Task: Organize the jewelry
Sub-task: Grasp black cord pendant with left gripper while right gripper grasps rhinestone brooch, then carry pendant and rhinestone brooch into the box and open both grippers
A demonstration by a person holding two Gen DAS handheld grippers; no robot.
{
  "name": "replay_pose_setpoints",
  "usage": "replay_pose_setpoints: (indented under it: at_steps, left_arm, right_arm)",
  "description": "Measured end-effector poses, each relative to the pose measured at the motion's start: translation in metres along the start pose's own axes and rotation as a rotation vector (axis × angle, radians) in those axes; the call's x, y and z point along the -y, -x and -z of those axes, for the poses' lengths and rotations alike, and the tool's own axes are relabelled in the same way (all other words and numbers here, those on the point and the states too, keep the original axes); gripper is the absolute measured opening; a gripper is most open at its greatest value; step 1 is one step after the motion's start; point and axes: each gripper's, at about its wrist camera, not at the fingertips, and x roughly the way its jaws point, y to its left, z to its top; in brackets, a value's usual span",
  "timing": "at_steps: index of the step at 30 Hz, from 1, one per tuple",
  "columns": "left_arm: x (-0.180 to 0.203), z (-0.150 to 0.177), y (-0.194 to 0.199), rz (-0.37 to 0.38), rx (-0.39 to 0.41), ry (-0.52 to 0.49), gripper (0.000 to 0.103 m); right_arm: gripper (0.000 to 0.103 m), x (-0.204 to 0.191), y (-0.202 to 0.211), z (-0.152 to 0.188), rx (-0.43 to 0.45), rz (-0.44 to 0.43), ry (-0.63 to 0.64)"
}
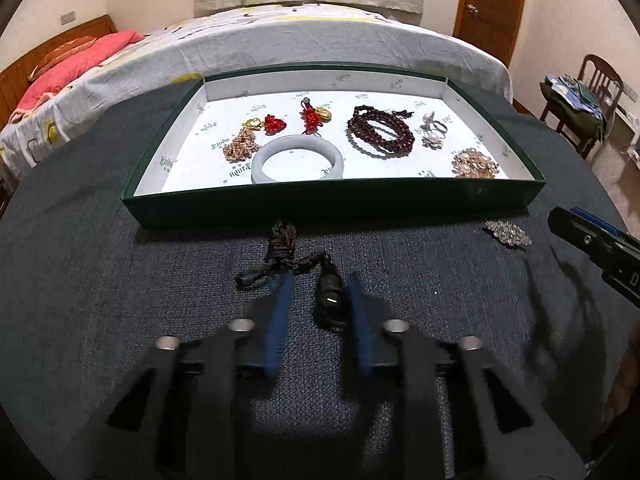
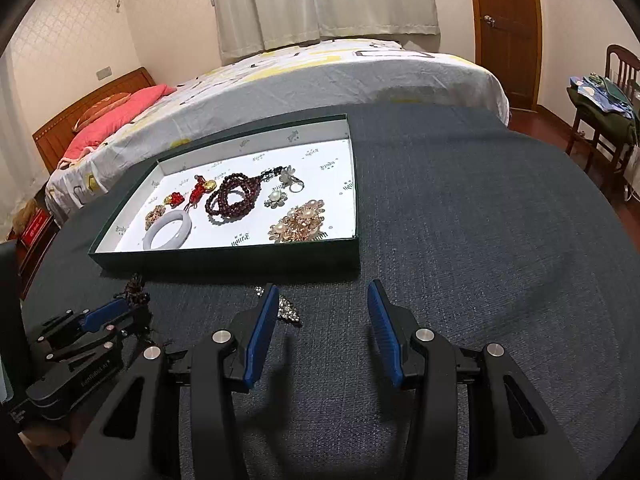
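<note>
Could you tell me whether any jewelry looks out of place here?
Yes: a dark corded pendant and a rhinestone brooch lie on the cloth outside the green tray, while every other piece sits inside it.

The right tool (image 2: 323, 294) hangs with jaws apart over grey cloth (image 2: 480, 240), a rhinestone brooch (image 2: 289, 309) beside its left finger.

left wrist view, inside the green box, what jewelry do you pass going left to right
gold chain → red knot charm → pale jade bangle → dark red bead strand → pearl rings → gold flower brooch
</note>
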Motion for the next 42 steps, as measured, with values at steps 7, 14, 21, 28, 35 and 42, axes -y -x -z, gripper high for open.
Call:
replay_pose_setpoints:
  at_steps: [7,14,21,28,35,42]
  left_arm:
    - [-0.005,0.004,0.005,0.012,0.015,-0.017,0.017]
    - [-0.018,0.004,0.018,-0.005,0.047,-0.011,0.017]
    - [-0.037,0.001,0.026,-0.021,0.062,0.019,0.017]
    - [-0.046,0.000,0.027,-0.025,0.068,0.041,0.017]
    - [-0.047,0.000,0.029,-0.019,0.070,0.044,0.017]
    - [-0.045,-0.004,0.037,-0.011,0.091,0.050,0.017]
  right_arm:
    - [0.046,-0.006,-0.012,0.004,-0.046,-0.009,0.024]
    - [0.046,-0.020,-0.026,0.002,-0.081,-0.026,0.062]
    - [0.046,-0.032,-0.038,-0.001,-0.107,-0.017,0.108]
    - [0.020,-0.040,-0.032,0.009,-0.106,0.001,0.163]
    - [0.016,-0.037,-0.024,0.014,-0.084,-0.001,0.140]
    - [0.016,-0.038,-0.002,0.003,-0.023,-0.028,0.113]
